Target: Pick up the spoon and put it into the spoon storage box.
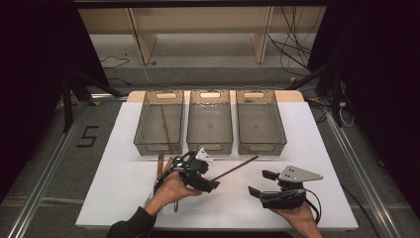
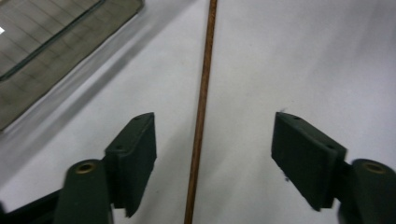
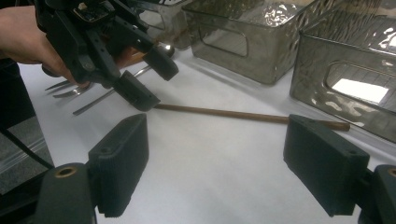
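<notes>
High view overhead, facing forward; both tongs views close, low; all share stick (image 1: pixel 236 167), probably chopstick.

Grey floor (image 1: pixel 59 163) with metal rails (image 1: pixel 47 173); wooden shelving (image 1: pixel 198 29) beyond table; cables (image 1: pixel 292 44) trailing; dark surroundings.

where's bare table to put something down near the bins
The white table is bare along its left edge beside the left bin, along its right edge beside the right bin, and in front between the two tools. It is crowded in front of the left bin, where cutlery lies by the left tool and the brown stick.
</notes>
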Demonstrator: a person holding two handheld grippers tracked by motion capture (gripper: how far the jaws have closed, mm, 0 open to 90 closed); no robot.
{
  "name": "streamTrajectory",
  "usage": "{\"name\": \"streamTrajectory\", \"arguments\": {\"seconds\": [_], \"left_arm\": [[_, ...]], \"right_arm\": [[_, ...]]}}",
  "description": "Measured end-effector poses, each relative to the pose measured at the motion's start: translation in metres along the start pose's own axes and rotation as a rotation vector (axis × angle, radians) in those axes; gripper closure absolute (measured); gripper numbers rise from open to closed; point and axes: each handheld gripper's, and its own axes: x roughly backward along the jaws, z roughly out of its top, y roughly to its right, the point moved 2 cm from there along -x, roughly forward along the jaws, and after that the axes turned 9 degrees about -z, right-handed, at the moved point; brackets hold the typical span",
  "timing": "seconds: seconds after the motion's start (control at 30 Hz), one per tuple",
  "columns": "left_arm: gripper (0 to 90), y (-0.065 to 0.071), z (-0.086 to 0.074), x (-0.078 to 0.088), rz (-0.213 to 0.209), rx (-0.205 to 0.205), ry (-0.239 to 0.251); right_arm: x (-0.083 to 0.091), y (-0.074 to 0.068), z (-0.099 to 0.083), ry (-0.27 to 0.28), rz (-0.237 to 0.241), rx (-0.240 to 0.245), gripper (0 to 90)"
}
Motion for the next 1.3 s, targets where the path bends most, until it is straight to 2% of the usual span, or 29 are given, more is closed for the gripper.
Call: {"name": "streamTrajectory", "arguments": {"seconds": [0.13, 0.27, 0.37, 0.7, 0.8, 0.87, 0.97, 1.1, 1.3], "left_arm": [[40.2, 0.002, 0.002, -0.002, -0.006, -0.016, 0.003], [46.9, 0.001, 0.003, -0.008, 0.013, -0.032, -0.026], [52.0, 0.000, 0.003, -0.012, 0.000, -0.044, -0.037], [62.5, -0.005, 0.010, -0.025, 0.013, -0.042, -0.043], [66.3, -0.005, 0.009, -0.032, 0.026, -0.046, -0.057], [69.3, -0.004, 0.009, -0.032, 0.048, -0.067, -0.062], [72.3, -0.004, 0.010, -0.032, 0.058, -0.075, -0.073], [81.4, 0.000, 0.011, -0.034, 0.049, -0.096, -0.087], [84.0, -0.002, 0.011, -0.034, 0.024, -0.071, -0.075]], "right_arm": [[0.000, -0.001, 0.000, 0.000, 0.001, -0.002, 23.1], [0.000, -0.003, 0.001, -0.001, 0.001, 0.005, 23.2], [-0.002, -0.005, 0.001, -0.008, 0.003, 0.011, 23.2], [-0.004, -0.006, 0.000, -0.017, 0.008, 0.012, 23.4], [-0.004, -0.006, 0.000, -0.017, 0.010, 0.008, 23.5], [-0.004, -0.006, 0.000, -0.016, 0.010, 0.010, 23.5], [-0.004, -0.006, 0.000, -0.015, 0.010, 0.007, 23.5], [-0.004, -0.006, 0.001, -0.015, 0.010, 0.008, 23.6], [-0.004, -0.006, 0.001, -0.014, 0.010, 0.008, 23.8]]}}
